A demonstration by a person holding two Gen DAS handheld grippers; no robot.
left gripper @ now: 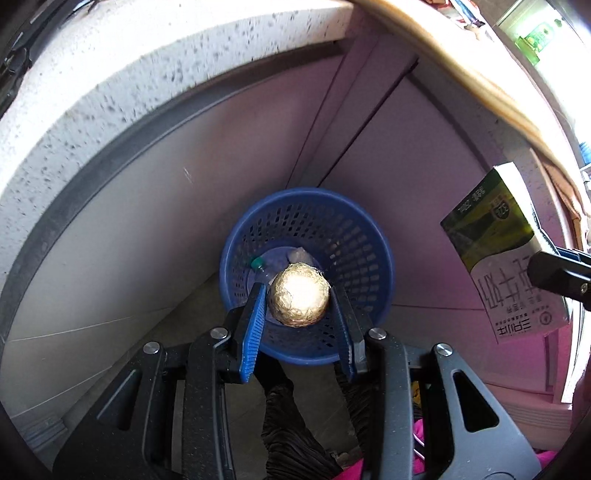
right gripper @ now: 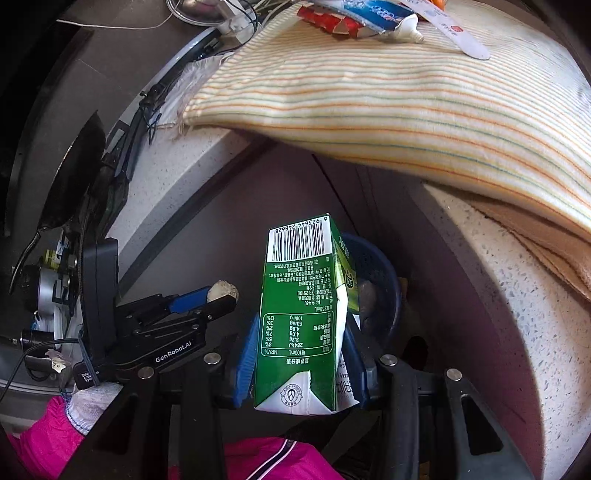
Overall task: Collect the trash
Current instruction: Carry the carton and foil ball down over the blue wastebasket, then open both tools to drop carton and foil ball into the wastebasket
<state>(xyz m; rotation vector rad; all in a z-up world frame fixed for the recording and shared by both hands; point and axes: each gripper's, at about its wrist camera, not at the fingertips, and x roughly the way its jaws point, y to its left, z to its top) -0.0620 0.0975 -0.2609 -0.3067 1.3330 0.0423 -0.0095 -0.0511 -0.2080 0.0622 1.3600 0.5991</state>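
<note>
My left gripper (left gripper: 298, 291) is shut on a gold foil ball (left gripper: 298, 299) and holds it right above the blue mesh waste basket (left gripper: 354, 236) on the floor. The basket holds a clear bottle with a green cap (left gripper: 256, 263) and crumpled paper. My right gripper (right gripper: 301, 328) is shut on a green and white milk carton (right gripper: 303, 314), held upside down to the right of the basket (right gripper: 384, 273). The carton also shows at the right of the left wrist view (left gripper: 506, 254). The left gripper with the foil ball shows in the right wrist view (right gripper: 221, 293).
A speckled white countertop (left gripper: 110, 85) curves above the grey cabinet doors (left gripper: 184, 203) behind the basket. A striped cloth (right gripper: 406, 110) hangs over the counter edge, with toothpaste tubes (right gripper: 380, 18) and packets on it. Cables and a dark pan (right gripper: 74, 173) lie at the left.
</note>
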